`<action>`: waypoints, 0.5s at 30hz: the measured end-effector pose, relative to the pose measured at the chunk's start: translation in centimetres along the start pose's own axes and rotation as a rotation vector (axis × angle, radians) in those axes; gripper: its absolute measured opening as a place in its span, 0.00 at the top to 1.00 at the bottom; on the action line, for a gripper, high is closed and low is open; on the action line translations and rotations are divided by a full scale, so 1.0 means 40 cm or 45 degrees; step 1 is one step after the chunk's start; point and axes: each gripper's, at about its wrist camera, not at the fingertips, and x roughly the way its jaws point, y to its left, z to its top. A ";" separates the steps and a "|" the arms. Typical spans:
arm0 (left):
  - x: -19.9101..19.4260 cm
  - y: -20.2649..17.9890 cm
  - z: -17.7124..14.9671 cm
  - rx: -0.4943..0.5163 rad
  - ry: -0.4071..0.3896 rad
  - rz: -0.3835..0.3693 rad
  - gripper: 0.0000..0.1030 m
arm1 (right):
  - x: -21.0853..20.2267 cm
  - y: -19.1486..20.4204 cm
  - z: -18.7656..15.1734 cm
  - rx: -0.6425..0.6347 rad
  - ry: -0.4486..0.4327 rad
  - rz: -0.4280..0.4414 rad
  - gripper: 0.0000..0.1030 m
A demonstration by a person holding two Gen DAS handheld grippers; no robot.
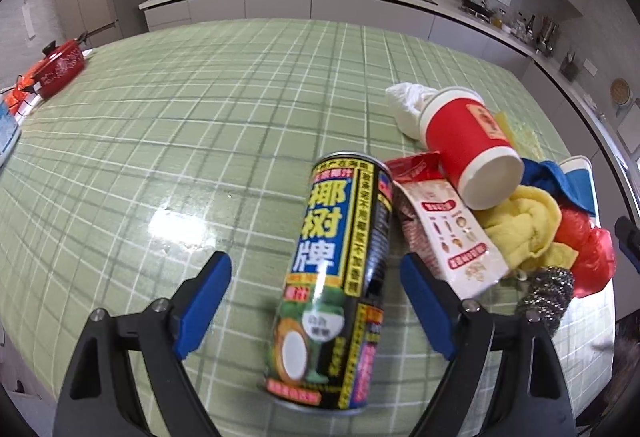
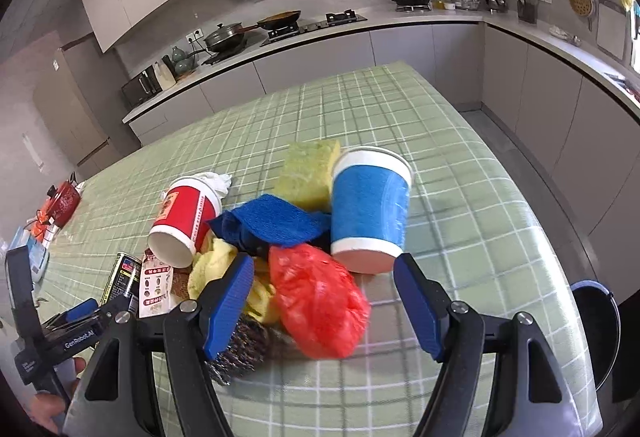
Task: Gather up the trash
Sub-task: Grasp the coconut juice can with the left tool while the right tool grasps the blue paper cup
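A pile of trash lies on the green checked table [image 1: 200, 125]. In the left wrist view a coconut-juice can [image 1: 332, 277] lies between the open jaws of my left gripper [image 1: 316, 277], not pinched. Beside it lie a snack packet [image 1: 448, 233], a tipped red paper cup [image 1: 468, 145], a yellow cloth [image 1: 520, 225], a steel scourer [image 1: 544, 293] and a red plastic bag [image 1: 588, 253]. In the right wrist view my right gripper [image 2: 324, 277] is open around the red plastic bag [image 2: 320, 301]. A blue paper cup [image 2: 370, 209] lies tipped just beyond its right finger.
A blue cloth [image 2: 272, 225], a yellow-green sponge [image 2: 308, 173] and white tissue [image 2: 218, 181] are in the pile. A red pot [image 1: 60, 65] sits at the table's far left. A dark bin [image 2: 596, 333] stands off the table's right edge. Kitchen counters run behind.
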 end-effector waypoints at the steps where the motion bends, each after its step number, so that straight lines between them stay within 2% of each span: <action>1: 0.006 0.003 0.002 -0.002 0.007 -0.011 0.16 | 0.002 0.002 0.002 0.001 0.000 -0.002 0.28; 5: 0.019 0.006 0.006 -0.011 0.016 -0.032 0.18 | 0.014 -0.005 0.007 0.023 0.006 -0.028 0.28; 7: 0.025 0.004 0.008 -0.010 0.016 -0.045 0.25 | 0.016 -0.012 0.008 0.034 0.004 -0.035 0.28; 9: 0.031 0.003 0.011 -0.012 0.018 -0.065 0.46 | 0.020 -0.018 0.012 0.045 0.006 -0.044 0.28; 15: 0.040 0.018 0.034 -0.055 -0.006 -0.090 0.47 | 0.039 -0.042 0.033 0.068 0.003 -0.077 0.28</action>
